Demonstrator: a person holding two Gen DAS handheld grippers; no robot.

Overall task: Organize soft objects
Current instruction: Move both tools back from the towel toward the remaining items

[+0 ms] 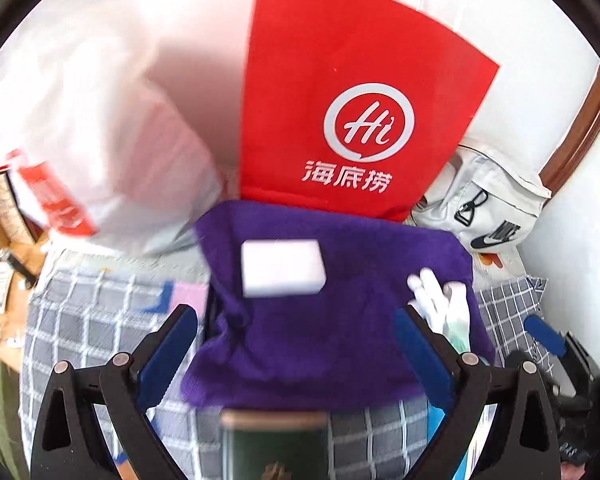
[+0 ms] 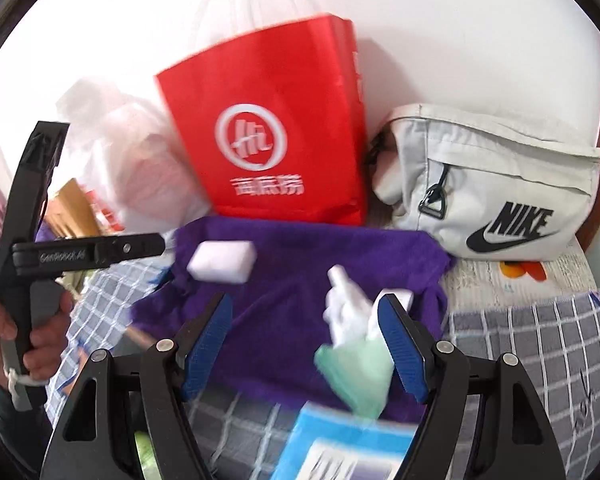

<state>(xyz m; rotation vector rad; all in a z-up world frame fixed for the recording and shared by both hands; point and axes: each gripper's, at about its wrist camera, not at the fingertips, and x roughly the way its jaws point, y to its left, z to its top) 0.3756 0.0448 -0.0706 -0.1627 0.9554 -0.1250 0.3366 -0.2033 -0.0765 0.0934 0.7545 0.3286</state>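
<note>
A purple towel [image 1: 320, 320] lies spread on a checked cloth [image 1: 88, 320]; it also shows in the right wrist view [image 2: 300, 280]. A white sponge block [image 1: 282, 266] rests on its far left part, also seen in the right wrist view [image 2: 222, 260]. A white and green glove [image 2: 352, 332] lies on the towel's right side, and shows in the left wrist view [image 1: 446, 304]. My left gripper [image 1: 300, 344] is open over the towel, empty. My right gripper [image 2: 308, 336] is open, its right finger beside the glove. The left gripper's body [image 2: 80, 254] shows at the left of the right wrist view.
A red paper bag [image 1: 352, 112] stands behind the towel, also in the right wrist view [image 2: 272, 136]. A white plastic bag [image 1: 100, 128] sits to its left, a grey Nike pouch [image 2: 496, 188] to its right. A blue box [image 2: 348, 444] and a dark green box [image 1: 276, 448] lie near.
</note>
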